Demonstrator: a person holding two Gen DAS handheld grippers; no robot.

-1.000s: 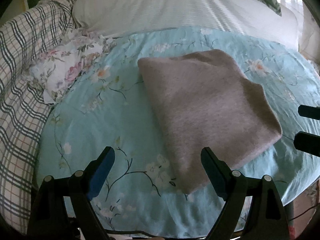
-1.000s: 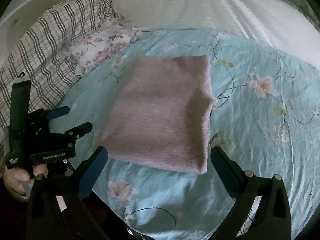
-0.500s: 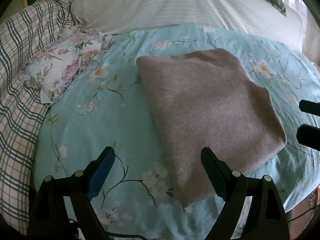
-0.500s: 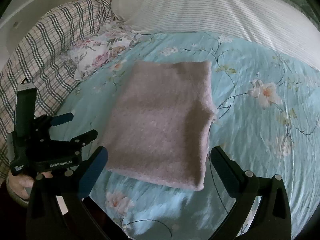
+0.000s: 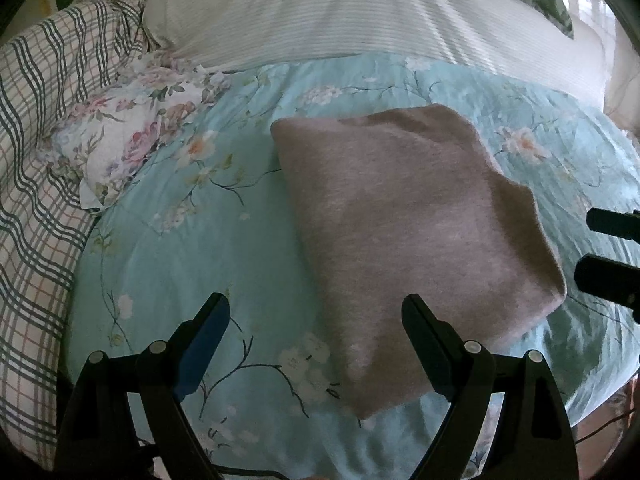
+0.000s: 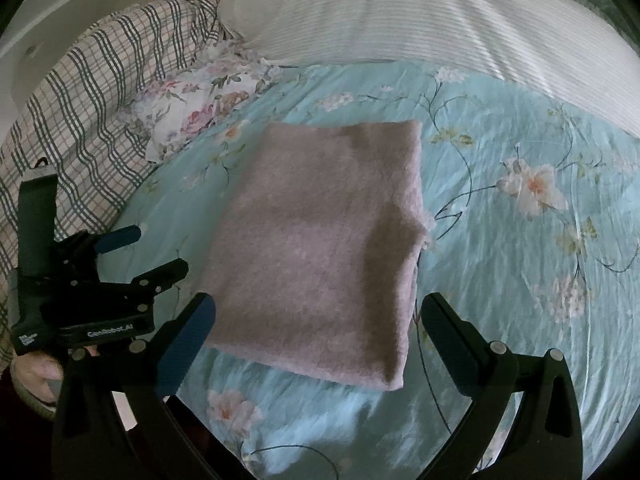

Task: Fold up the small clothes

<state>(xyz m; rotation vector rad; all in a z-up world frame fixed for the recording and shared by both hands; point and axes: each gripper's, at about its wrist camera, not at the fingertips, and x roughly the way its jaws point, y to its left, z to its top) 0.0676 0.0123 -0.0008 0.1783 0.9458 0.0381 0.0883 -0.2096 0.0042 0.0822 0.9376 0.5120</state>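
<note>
A folded grey-pink garment (image 5: 404,232) lies flat on the light blue floral bedsheet (image 5: 192,248); it also shows in the right wrist view (image 6: 320,248). My left gripper (image 5: 316,328) is open and empty, held above the garment's near left corner. My right gripper (image 6: 320,320) is open and empty, above the garment's near edge. The left gripper also shows at the left of the right wrist view (image 6: 140,252), and the right gripper's fingertips (image 5: 612,224) show at the right edge of the left wrist view.
A crumpled white floral cloth (image 5: 124,144) lies at the far left of the sheet. A plaid blanket (image 5: 36,160) runs along the left. A white striped pillow (image 5: 360,12) lies behind. The bed's edge is close below both grippers.
Both grippers have drawn back and risen slightly from the garment. The garment has not moved. Both stay open.
</note>
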